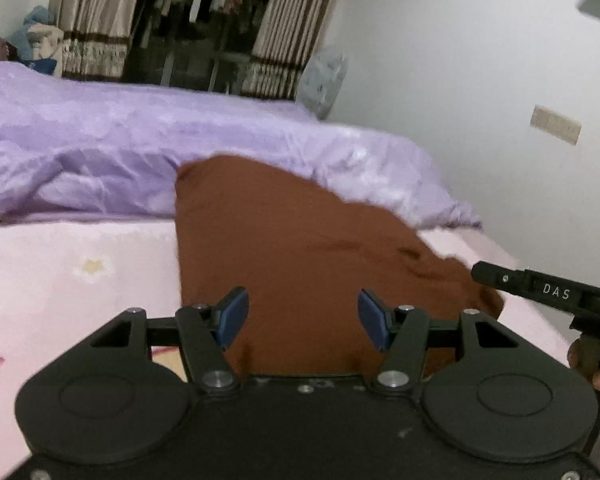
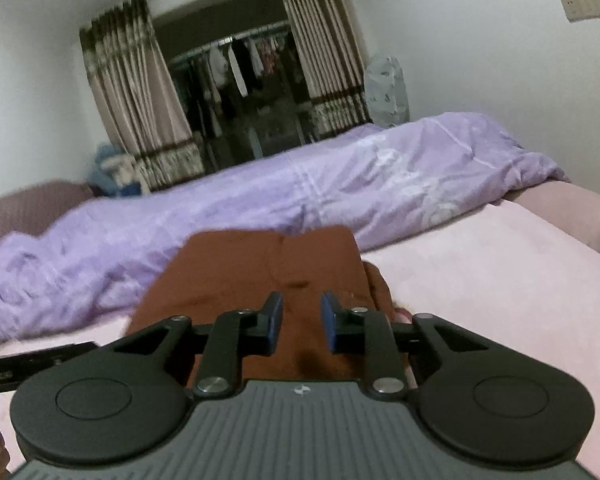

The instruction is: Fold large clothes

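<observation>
A brown garment (image 1: 284,248) lies spread on the pink bed sheet (image 1: 80,264), its far end against the purple duvet. My left gripper (image 1: 303,316) is open and empty, over the garment's near end. My right gripper (image 2: 301,322) is open with a narrower gap and holds nothing, also above the garment (image 2: 260,276). The right gripper's body shows at the right edge of the left wrist view (image 1: 540,290).
A bunched purple duvet (image 1: 140,144) lies across the far side of the bed; it also shows in the right wrist view (image 2: 260,200). Striped curtains (image 2: 132,100) frame a dark closet with hanging clothes. A white wall is at the right.
</observation>
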